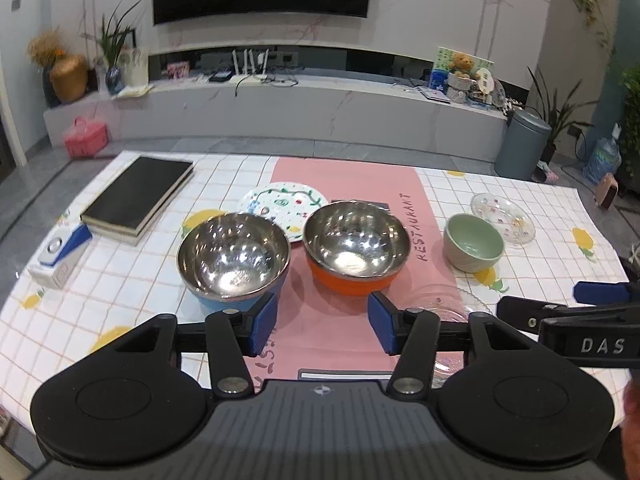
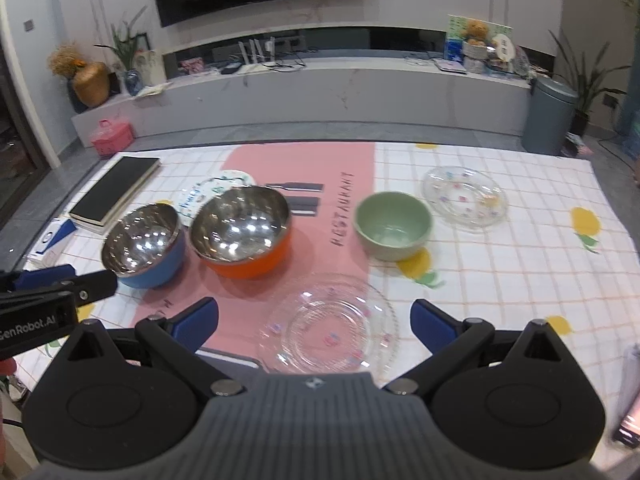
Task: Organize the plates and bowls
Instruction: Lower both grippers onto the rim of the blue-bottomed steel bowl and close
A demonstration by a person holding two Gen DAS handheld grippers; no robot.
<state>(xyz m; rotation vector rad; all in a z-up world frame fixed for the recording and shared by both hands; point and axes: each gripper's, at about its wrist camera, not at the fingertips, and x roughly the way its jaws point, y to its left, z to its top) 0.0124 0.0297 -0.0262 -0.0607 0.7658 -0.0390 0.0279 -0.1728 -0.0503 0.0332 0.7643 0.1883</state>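
On the table stand a blue steel bowl (image 1: 234, 260) and an orange steel bowl (image 1: 354, 246) side by side, with a painted plate (image 1: 280, 202) behind them. To the right are a green bowl (image 1: 472, 246) and a glass plate (image 1: 502, 216). My left gripper (image 1: 323, 320) is open just in front of the two steel bowls and holds nothing. My right gripper (image 2: 316, 318) is open too. A second glass plate (image 2: 328, 324) lies on the table between its spread fingers, untouched by the pads. The green bowl (image 2: 392, 224) sits beyond it.
A black book (image 1: 140, 192) and a white and blue box (image 1: 60, 254) lie at the table's left. A pink mat (image 1: 348, 184) runs down the middle of the checked cloth. Each gripper shows at the edge of the other's view.
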